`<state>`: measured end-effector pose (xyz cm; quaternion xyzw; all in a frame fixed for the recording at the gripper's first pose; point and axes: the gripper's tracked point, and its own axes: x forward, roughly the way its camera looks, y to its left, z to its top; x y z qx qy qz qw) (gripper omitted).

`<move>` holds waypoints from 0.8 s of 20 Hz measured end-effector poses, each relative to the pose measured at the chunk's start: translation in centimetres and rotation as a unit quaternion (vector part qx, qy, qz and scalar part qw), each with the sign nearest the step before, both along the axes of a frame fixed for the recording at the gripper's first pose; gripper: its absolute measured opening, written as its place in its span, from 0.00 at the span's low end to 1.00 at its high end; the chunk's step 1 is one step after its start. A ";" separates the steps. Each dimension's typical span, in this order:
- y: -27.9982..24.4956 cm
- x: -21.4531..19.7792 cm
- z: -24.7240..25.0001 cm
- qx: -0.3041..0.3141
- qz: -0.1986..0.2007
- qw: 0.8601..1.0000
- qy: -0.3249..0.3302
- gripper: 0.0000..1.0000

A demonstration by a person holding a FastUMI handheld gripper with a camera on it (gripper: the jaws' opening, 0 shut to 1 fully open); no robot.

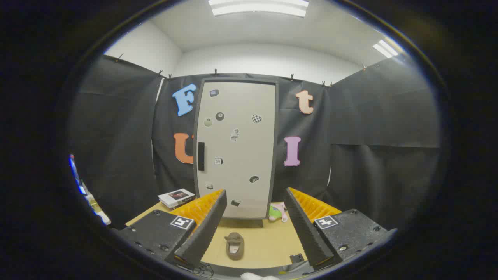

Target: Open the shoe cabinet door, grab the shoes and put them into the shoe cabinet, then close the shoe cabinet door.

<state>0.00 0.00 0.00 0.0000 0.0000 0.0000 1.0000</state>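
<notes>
A tall light-grey shoe cabinet (237, 147) with a dark frame stands at the back of the wooden table, its door shut. A black handle (201, 156) sits on the door's left edge, and small stickers dot the door. A brown slipper (235, 245) lies on the table between my two fingers, well in front of the cabinet. My gripper (255, 206) is open, its orange-and-black fingers (210, 217) spread wide with nothing between them, still some way short of the door.
A stack of books (177, 197) lies on the table (268, 245) left of the cabinet. A green and pink soft toy (277, 212) sits at the cabinet's right foot. A small black object (297, 258) rests near the table's front edge.
</notes>
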 end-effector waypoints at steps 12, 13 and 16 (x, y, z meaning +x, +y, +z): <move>2.0 1.0 -1.2 -0.001 -0.005 1.000 0.000 0.98; 2.0 1.2 -1.1 -0.002 -0.007 1.000 -0.002 0.98; 2.9 1.3 -1.1 -0.004 -0.006 1.000 -0.004 0.98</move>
